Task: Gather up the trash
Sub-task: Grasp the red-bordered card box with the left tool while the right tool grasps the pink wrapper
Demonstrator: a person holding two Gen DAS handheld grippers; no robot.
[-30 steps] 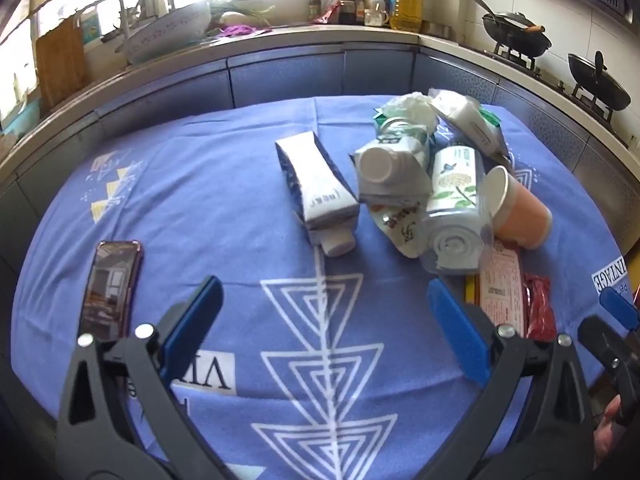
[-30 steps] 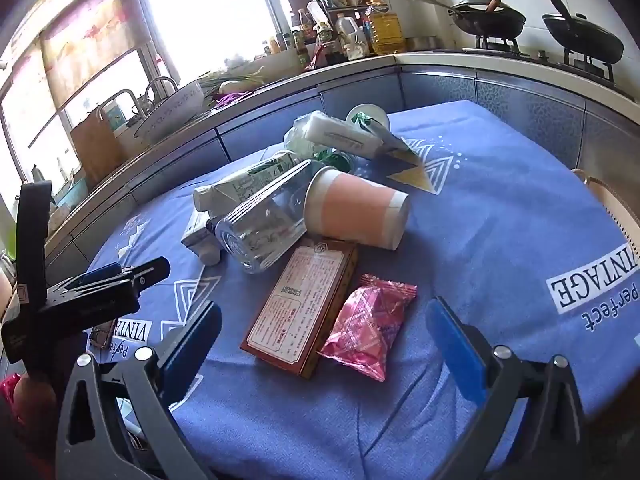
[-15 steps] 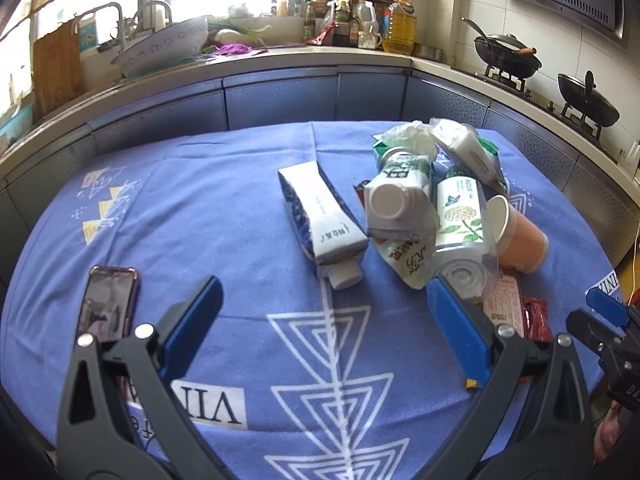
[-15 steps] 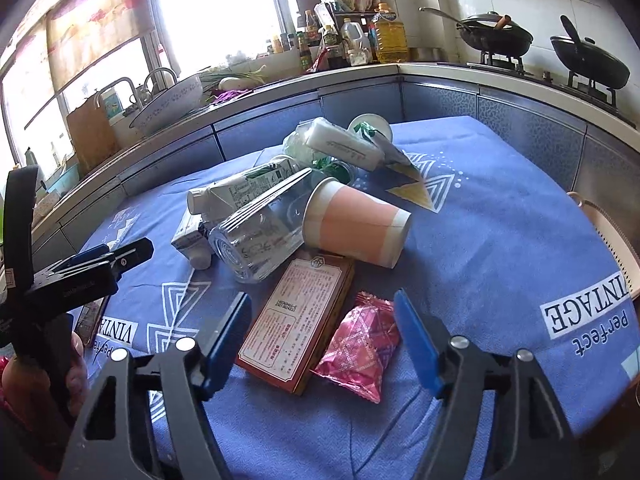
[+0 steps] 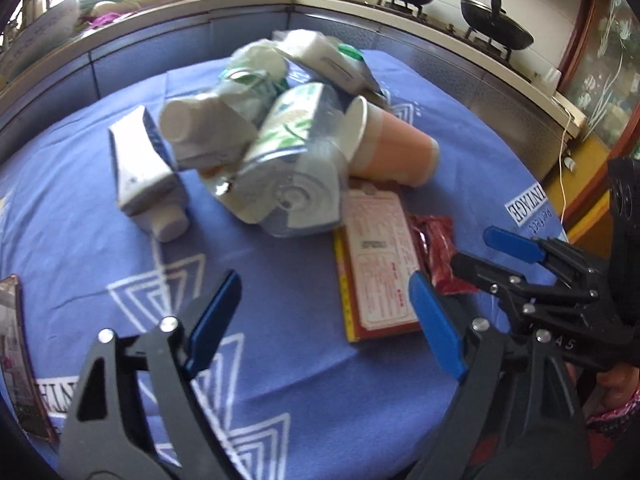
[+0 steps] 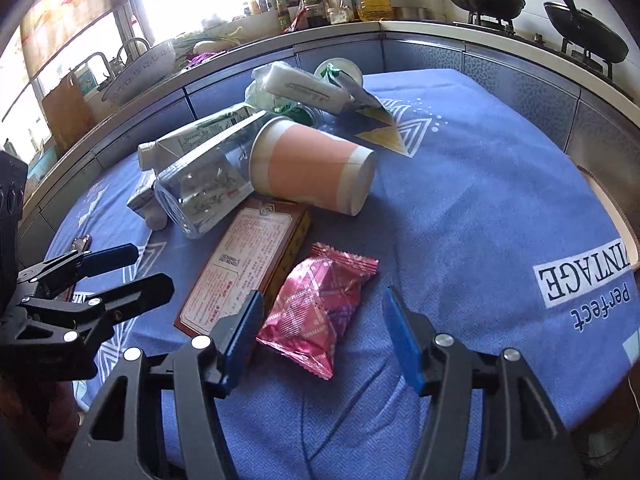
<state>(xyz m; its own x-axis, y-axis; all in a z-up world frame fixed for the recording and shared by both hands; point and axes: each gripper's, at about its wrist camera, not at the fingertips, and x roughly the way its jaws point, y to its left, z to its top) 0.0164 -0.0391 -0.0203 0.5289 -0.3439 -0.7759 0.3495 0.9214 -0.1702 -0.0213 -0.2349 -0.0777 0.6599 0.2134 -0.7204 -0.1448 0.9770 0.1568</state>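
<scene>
Right tool [image 6: 322,334] gapes above pink wrapper [image 6: 320,312].

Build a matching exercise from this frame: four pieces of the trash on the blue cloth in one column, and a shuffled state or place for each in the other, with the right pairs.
Things:
1. paper cup
2. pink snack packet
3. flat red box
4. clear plastic bottle

States or places:
A. lying flat, printed label facing up, beside the packet
B. between the open fingers of the right tool
C. on its side, orange band, rim toward the bottle
D. see-through, lying on its side against the cup

Pairs: 1-C, 2-B, 3-A, 4-D
</scene>
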